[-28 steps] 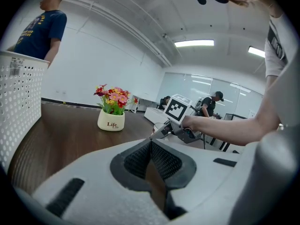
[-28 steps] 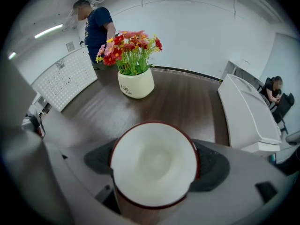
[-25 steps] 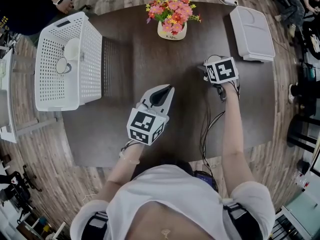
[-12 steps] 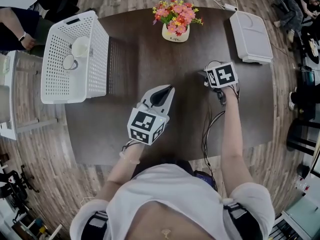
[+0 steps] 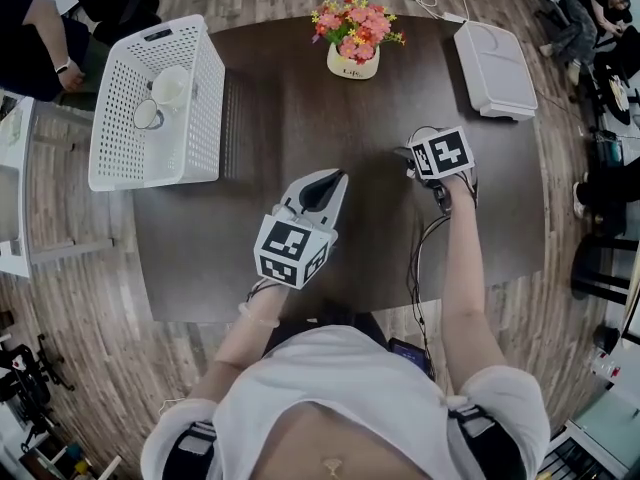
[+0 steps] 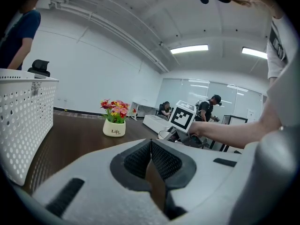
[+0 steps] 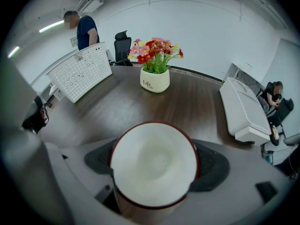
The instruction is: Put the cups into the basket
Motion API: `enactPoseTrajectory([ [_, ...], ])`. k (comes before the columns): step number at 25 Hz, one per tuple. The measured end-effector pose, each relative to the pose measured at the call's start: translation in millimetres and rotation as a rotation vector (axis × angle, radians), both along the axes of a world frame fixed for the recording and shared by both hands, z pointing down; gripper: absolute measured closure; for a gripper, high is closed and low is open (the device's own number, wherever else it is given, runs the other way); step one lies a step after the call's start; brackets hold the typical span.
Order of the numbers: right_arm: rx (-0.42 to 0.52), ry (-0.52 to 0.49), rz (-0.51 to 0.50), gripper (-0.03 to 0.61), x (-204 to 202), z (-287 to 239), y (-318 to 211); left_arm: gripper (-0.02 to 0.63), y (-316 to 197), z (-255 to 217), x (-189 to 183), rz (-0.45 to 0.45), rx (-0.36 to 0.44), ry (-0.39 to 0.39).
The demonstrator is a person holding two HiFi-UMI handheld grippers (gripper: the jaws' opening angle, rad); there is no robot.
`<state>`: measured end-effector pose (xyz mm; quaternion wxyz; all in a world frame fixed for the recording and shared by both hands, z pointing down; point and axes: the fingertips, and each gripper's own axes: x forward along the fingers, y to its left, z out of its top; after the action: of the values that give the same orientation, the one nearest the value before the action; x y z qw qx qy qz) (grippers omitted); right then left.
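- White basket (image 5: 208,108) on the far left corner of the brown table (image 5: 300,118): how many cups are in it?
- Two. One cup (image 5: 170,86) is near the far end, and the second cup (image 5: 148,116) lies just beside it, showing its handle.
- Are there more cups?
- One more, so three in all. The third cup (image 7: 154,156) is white inside with a red rim. It is in the right claw (image 7: 155,168), well apart from the basket.
- How does that claw hold it?
- Its two jaws stand wide apart, one pressed on each side of the cup.
- And the left claw (image 6: 151,149)?
- Its jaws are pressed together with nothing between them. It hangs over the middle of the table.
- What else can you count?
- One pot of flowers (image 5: 353,60) at the far edge, and one white box (image 5: 495,68) on the right.
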<state>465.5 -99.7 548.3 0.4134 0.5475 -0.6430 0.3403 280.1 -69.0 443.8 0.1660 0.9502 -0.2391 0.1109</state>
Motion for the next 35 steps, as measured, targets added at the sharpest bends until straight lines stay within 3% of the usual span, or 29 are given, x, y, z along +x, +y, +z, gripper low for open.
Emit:
enactPoseTrajectory([
  [22,-0.023,0.008,-0.043,0.141,-89.1,-14.1,56.2,0.602,34.5,-14.9,-90.8,-0.06,0.008,0.042],
  [35,0.024,-0.024,-0.269,0.141,-212.1,-46.7,8.9,0.603,15.8,-22.7,-194.8,-0.251,0.018,0.062],
])
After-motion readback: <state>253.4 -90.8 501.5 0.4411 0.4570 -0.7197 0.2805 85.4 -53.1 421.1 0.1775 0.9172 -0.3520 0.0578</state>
